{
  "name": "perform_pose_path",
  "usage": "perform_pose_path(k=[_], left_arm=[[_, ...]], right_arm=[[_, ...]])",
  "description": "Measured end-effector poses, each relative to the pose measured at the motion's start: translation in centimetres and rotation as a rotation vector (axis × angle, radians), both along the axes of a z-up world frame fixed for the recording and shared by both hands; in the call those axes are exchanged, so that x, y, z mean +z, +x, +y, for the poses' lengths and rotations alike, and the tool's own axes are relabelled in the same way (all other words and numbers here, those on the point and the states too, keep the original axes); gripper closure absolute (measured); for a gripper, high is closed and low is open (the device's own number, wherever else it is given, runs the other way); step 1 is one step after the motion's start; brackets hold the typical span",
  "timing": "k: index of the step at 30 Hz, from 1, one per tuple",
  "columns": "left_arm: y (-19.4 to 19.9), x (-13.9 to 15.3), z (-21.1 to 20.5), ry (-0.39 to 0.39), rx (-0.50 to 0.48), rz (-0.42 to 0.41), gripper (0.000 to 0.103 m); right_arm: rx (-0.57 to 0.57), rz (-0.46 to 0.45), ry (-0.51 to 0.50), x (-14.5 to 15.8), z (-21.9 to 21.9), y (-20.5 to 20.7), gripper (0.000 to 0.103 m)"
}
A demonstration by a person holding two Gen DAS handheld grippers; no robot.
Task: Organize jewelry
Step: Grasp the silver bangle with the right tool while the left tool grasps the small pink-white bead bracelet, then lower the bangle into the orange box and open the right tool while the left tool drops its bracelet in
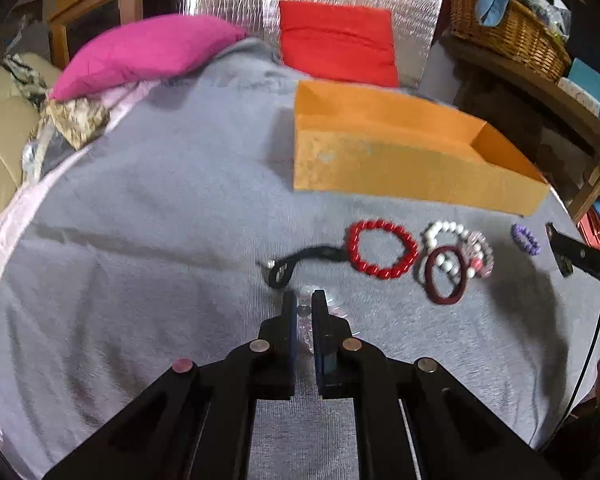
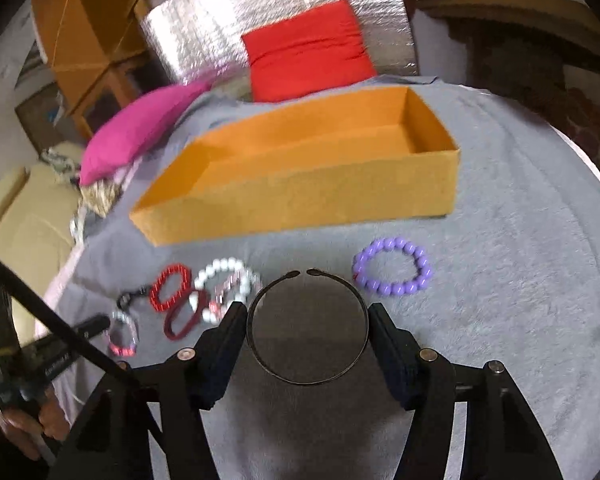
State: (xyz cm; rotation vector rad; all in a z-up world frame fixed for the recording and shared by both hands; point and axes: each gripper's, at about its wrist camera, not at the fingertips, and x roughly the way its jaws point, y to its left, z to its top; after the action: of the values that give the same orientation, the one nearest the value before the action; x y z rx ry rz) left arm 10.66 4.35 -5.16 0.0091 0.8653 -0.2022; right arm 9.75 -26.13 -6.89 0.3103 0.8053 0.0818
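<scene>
We cannot make out much of what the left hand-held gripper (image 1: 304, 300) pinches: only a clear, glassy beaded bracelet (image 1: 306, 330) shows in the narrow gap, its jaws drawn together on it, most of it hidden behind the fingers. Both views are smeared by blur, so the pile of white and pink beaded bracelets (image 1: 466, 246) under the dark red hair tie (image 1: 446, 276) is hard to sort apart. The right hand-held gripper (image 2: 307, 310) clamps a thin dark open bangle (image 2: 307, 328) across its width, above the grey blanket (image 2: 520, 280).

The orange box (image 2: 300, 196) lies at twelve o'clock from the bangle; what we see of its inside holds nothing. The purple bead bracelet (image 2: 392, 266) lies at one o'clock, the red bead bracelet (image 1: 382, 248) at ten.
</scene>
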Motion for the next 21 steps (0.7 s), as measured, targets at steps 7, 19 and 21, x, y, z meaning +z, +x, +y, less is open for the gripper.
perform_pose_path(k=[7, 19, 21], left_arm=[[1.2, 6.4, -3.2, -0.009, -0.077, -0.132, 0.096], [15.0, 9.5, -9.5, 0.029, -0.101, -0.181, 0.096], [16.6, 7.4, -10.0, 0.038, -0.088, -0.12, 0.096]], right_arm=[[-0.06, -0.108, 0.034, 3.7, -2.0, 2.5, 0.038], [-0.05, -0.111, 0.063, 4.6, -3.0, 14.3, 0.038], [-0.052, -0.069, 0.071, 3.2, -3.2, 16.0, 0.038]])
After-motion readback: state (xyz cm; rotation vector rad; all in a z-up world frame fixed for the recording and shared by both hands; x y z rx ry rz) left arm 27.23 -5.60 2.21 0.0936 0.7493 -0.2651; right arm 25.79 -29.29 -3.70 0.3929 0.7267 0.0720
